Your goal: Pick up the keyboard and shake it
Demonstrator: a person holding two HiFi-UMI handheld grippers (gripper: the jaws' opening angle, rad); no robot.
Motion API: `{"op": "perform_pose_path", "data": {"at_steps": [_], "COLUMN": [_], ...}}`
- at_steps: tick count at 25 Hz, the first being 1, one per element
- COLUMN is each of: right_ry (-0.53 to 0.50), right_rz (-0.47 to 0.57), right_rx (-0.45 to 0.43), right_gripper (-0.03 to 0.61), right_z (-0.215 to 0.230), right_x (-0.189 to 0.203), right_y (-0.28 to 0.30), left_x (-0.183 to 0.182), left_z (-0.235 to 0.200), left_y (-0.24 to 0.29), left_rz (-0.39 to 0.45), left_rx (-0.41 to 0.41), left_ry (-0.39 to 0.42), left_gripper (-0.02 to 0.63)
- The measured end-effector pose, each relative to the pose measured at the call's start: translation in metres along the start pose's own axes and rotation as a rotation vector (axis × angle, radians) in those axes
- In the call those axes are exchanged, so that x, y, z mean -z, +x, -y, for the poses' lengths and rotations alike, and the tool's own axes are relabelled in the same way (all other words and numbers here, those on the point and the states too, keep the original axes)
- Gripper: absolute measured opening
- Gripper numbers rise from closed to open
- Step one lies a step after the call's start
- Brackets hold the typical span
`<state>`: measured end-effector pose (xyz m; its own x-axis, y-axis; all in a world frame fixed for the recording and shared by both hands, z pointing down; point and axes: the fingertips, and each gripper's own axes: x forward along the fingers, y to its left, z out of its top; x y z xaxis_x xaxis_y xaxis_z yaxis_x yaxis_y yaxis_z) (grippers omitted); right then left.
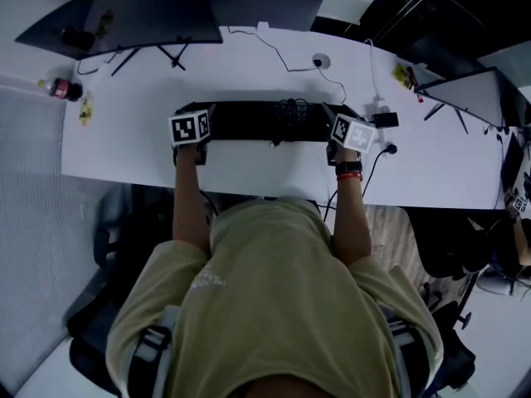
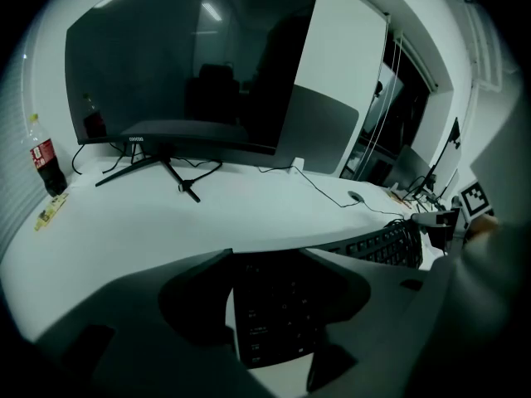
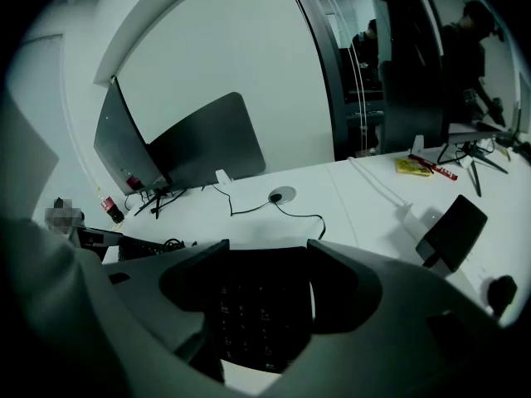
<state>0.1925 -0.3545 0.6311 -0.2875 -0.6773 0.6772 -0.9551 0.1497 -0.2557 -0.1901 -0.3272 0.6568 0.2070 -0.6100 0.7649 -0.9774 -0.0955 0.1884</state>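
A black keyboard lies crosswise over the white desk, a coil of black cable bunched on its back edge. My left gripper is shut on its left end and my right gripper on its right end. In the left gripper view the keyboard's key rows fill the gap between the jaws of the left gripper, and the rest runs off to the right. In the right gripper view the keyboard's other end sits between the jaws of the right gripper.
A wide dark monitor stands at the desk's back left, a second monitor at the right. A cola bottle is at the far left edge. A cable runs to a desk grommet. A small black device sits by the keyboard's right end.
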Motion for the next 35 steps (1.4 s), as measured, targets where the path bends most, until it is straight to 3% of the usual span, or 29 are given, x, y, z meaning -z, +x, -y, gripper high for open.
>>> {"op": "perform_pose_path", "data": {"at_steps": [17,22,26,35], "right_ry": [-0.063,-0.12,-0.158,-0.134], "right_rz": [0.186,0.282,0.332,0.392], "right_rx": [-0.041,-0.05,-0.045,-0.041], "right_gripper": [0.301,0.298,0.298,0.298], "right_z": [-0.017,-0.028,-0.032,-0.035], "right_x": [-0.04,-0.055,-0.05,-0.026], "right_y": [-0.007,-0.01,-0.014,-0.035], "left_x": [-0.045,-0.059,-0.047,-0.028], "left_z": [-0.008,-0.011,-0.013,-0.01], "left_y": [-0.021,-0.025,-0.031,-0.052], "left_rz": [0.207,0.292,0.364,0.477], "left_rx": [-0.023,-0.012,-0.016,-0.018], "left_ry": [0.022,0.042,0.035,0.05], "left_gripper": [0.256,0.256,0.256,0.255]}}
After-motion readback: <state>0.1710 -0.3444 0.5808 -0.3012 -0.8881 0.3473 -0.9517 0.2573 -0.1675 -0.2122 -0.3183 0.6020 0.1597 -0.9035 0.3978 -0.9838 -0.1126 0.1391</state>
